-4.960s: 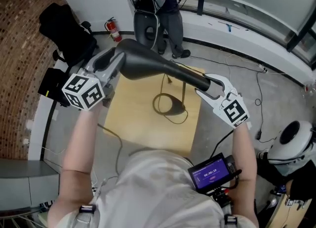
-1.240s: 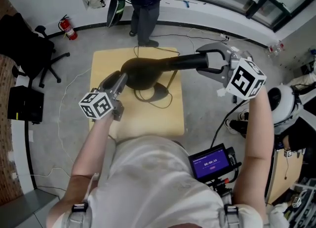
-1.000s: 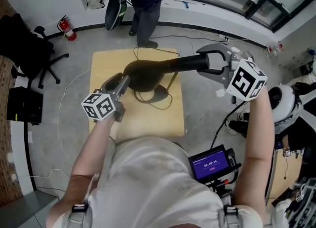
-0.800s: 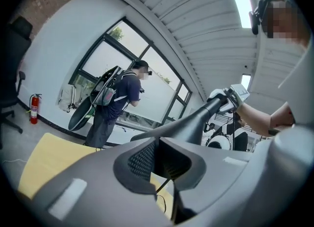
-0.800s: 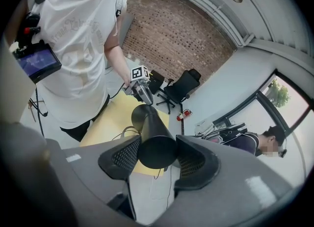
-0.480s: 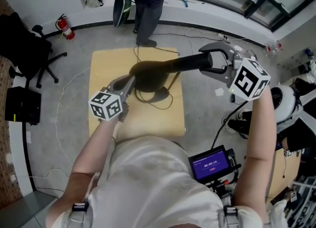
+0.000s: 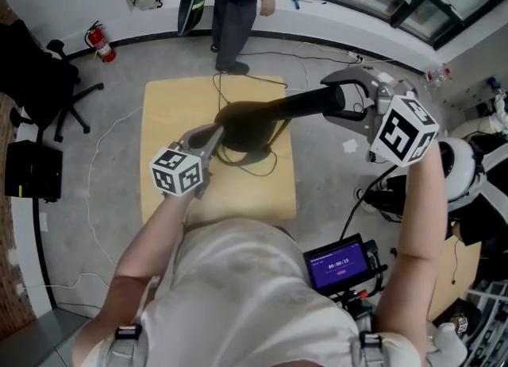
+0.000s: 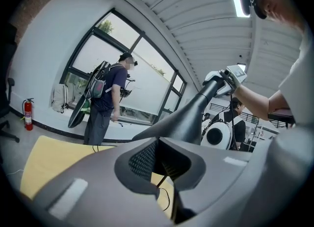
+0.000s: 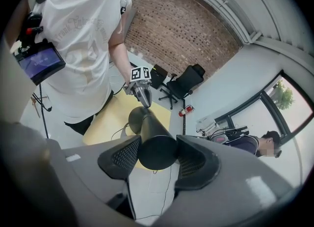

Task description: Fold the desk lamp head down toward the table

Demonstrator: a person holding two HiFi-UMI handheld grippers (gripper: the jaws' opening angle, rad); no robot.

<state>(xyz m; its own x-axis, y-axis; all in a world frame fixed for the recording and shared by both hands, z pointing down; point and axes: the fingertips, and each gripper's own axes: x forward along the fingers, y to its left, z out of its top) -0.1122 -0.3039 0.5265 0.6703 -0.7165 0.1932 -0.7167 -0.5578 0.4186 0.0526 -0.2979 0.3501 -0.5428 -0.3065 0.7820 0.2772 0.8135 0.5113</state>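
The black cone-shaped lamp head [image 7: 270, 111] hangs level above the yellow table [image 7: 171, 103]. Its oval base [image 7: 258, 151] rests on the table beneath it. My right gripper [image 7: 337, 97] is shut on the narrow end, and in the right gripper view both pads press the dark tube [image 9: 152, 137]. My left gripper [image 7: 216, 131] is shut at the wide end, where the rim of the lamp head [image 8: 191, 118] runs into its closed jaws [image 8: 159, 155]. The left gripper [image 9: 140, 91] also shows beyond the cone in the right gripper view.
The lamp's cable [image 7: 274, 171] loops on the table and trails to the floor. A person [image 7: 234, 0] stands at the table's far side. A black office chair [image 7: 40, 79] and a fire extinguisher [image 7: 95, 40] are at the left. White round gear [image 7: 456, 167] sits at the right.
My left gripper has moved right to the wide end of the lamp head and its jaws have shut. The right gripper has kept its hold and its place.
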